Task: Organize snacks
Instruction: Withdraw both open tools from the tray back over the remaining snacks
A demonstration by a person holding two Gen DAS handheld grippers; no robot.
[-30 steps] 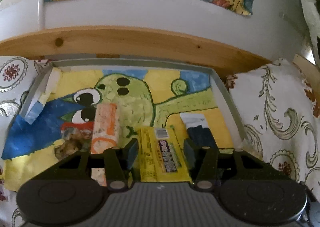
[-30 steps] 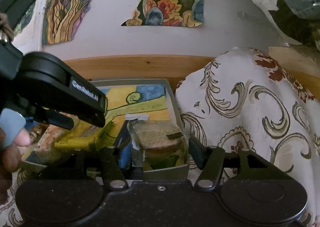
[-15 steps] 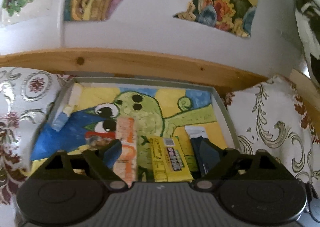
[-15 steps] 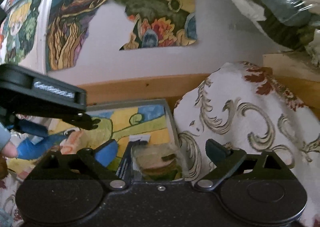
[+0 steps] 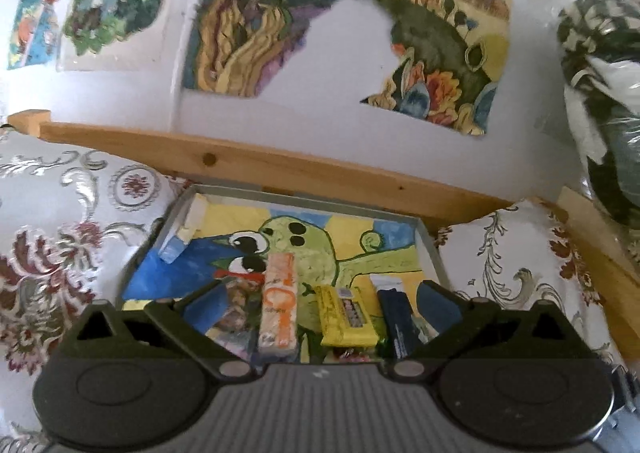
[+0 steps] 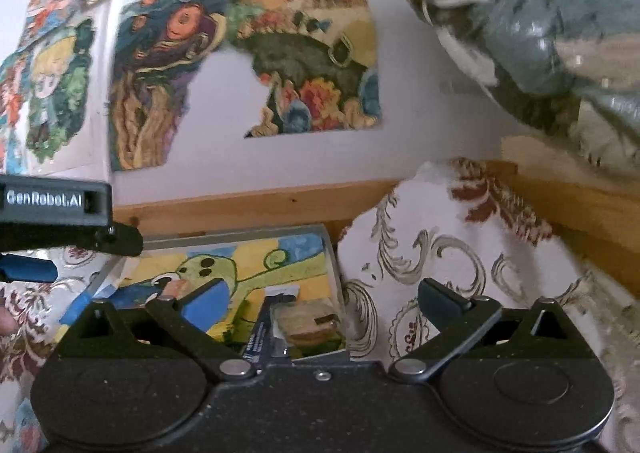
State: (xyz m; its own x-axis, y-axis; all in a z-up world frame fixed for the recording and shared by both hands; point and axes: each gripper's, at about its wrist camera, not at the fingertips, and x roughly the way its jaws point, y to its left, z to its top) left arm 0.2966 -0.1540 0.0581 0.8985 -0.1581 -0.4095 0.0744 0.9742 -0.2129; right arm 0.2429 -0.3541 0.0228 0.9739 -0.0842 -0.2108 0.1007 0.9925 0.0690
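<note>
A grey tray (image 5: 430, 249) lined with a cartoon frog drawing holds snacks side by side: an orange-and-white pack (image 5: 279, 307), a yellow pack (image 5: 346, 317) and a dark blue pack (image 5: 396, 319). A crinkly wrapped snack (image 5: 236, 315) lies at their left. My left gripper (image 5: 320, 307) hangs open above them, holding nothing. In the right wrist view the tray (image 6: 334, 265) carries a clear-wrapped brownish snack (image 6: 310, 327) in its near right corner beside the dark blue pack (image 6: 262, 333). My right gripper (image 6: 324, 301) is open and empty above that corner. The left gripper's body (image 6: 60, 213) shows at the left.
The tray lies on a white floral-patterned cloth (image 5: 64, 237) beside a wooden rail (image 5: 280, 169) and a wall with colourful pictures. A plastic-wrapped bundle (image 6: 540, 33) hangs at the upper right. A person's fingertip (image 6: 6, 323) shows at the left edge.
Both grippers opened wide and drew up and back from the tray. The yellow pack and the clear-wrapped snack were let go and stay in the tray.
</note>
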